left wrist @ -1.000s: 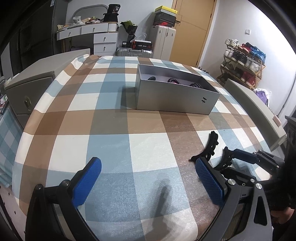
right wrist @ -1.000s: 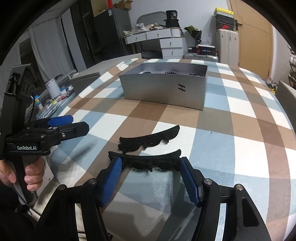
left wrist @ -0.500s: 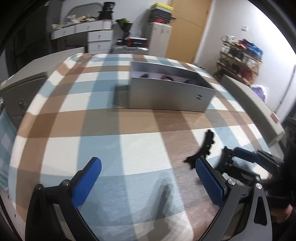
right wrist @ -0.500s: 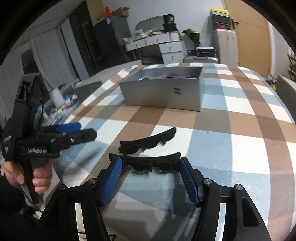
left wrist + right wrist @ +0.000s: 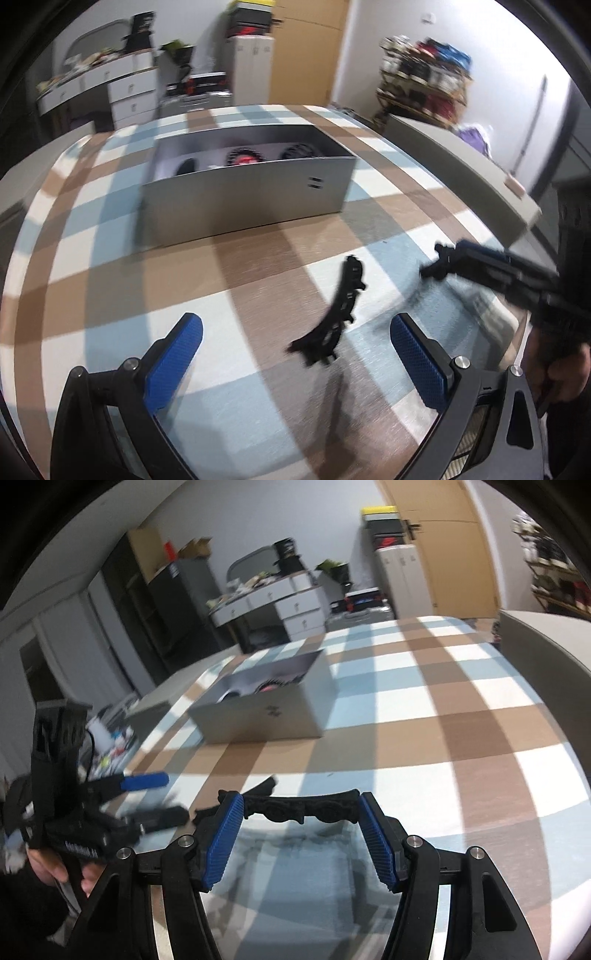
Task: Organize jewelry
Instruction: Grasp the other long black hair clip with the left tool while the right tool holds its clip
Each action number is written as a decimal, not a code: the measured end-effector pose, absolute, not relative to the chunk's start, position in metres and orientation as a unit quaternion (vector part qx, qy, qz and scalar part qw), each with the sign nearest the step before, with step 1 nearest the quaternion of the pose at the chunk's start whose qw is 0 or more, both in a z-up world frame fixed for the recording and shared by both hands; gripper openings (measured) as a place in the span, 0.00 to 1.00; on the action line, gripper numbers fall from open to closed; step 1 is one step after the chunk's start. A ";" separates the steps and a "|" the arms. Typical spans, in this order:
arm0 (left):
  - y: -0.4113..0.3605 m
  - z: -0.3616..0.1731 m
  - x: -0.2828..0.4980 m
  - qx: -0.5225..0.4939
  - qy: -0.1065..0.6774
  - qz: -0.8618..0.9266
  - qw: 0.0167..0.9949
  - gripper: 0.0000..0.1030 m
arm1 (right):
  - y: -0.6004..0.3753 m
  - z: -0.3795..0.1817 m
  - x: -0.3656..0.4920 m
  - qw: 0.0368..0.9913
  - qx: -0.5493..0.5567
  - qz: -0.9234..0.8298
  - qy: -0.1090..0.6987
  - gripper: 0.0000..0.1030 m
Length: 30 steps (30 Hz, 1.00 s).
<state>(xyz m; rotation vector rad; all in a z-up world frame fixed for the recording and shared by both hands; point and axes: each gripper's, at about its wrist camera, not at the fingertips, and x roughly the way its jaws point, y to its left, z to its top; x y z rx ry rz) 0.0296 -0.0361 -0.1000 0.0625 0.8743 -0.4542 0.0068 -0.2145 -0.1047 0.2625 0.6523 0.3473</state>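
Observation:
A black curved hair clip [image 5: 338, 308] lies on the checked tablecloth just ahead of my open left gripper [image 5: 295, 339], slightly right of its middle. My right gripper [image 5: 301, 814] is shut on a second black curved hair clip [image 5: 299, 806], held crosswise between the blue pads and lifted off the cloth. In the left wrist view the right gripper [image 5: 439, 267] comes in from the right with that clip at its tips. A silver open box [image 5: 247, 192] stands farther back and holds dark round hair pieces and a red one. It also shows in the right wrist view [image 5: 266, 712].
The table has a checked blue, brown and white cloth [image 5: 110, 280]. Grey cabinets flank it on the right [image 5: 461, 155] and left. A white desk, a shoe rack and a door lie behind.
My right gripper has risen off the cloth with its clip and tilted. My left gripper has swung right and forward, so the loose clip now lies between its fingers' line of view.

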 end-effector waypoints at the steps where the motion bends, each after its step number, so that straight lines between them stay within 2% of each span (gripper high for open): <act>1: -0.039 -0.100 0.031 0.035 0.421 -0.223 0.879 0.96 | -0.219 -0.104 0.008 0.925 0.134 0.165 0.316 0.61; 4: -0.051 -0.102 0.036 0.058 0.422 -0.234 0.874 0.92 | -0.231 -0.102 0.009 0.928 0.147 0.151 0.307 0.61; 7: -0.060 -0.105 0.042 0.079 0.429 -0.238 0.868 0.73 | -0.239 -0.101 0.010 0.930 0.155 0.143 0.302 0.61; 9: -0.064 -0.108 0.046 0.092 0.435 -0.241 0.863 0.66 | -0.243 -0.101 0.010 0.930 0.160 0.138 0.299 0.61; 11: -0.068 -0.109 0.046 0.103 0.439 -0.247 0.858 0.49 | -0.245 -0.101 0.011 0.931 0.164 0.136 0.298 0.61; 13: -0.071 -0.112 0.046 0.113 0.446 -0.252 0.851 0.44 | -0.247 -0.101 0.012 0.930 0.167 0.135 0.297 0.61; 18: -0.072 -0.112 0.045 0.124 0.446 -0.252 0.850 0.38 | -0.248 -0.099 0.012 0.932 0.168 0.137 0.291 0.61; 22: -0.074 -0.110 0.042 0.126 0.447 -0.257 0.847 0.10 | -0.245 -0.095 0.012 0.934 0.163 0.140 0.286 0.62; 30: -0.065 -0.107 0.049 0.082 0.446 -0.226 0.862 0.09 | -0.241 -0.090 0.010 0.936 0.156 0.138 0.284 0.62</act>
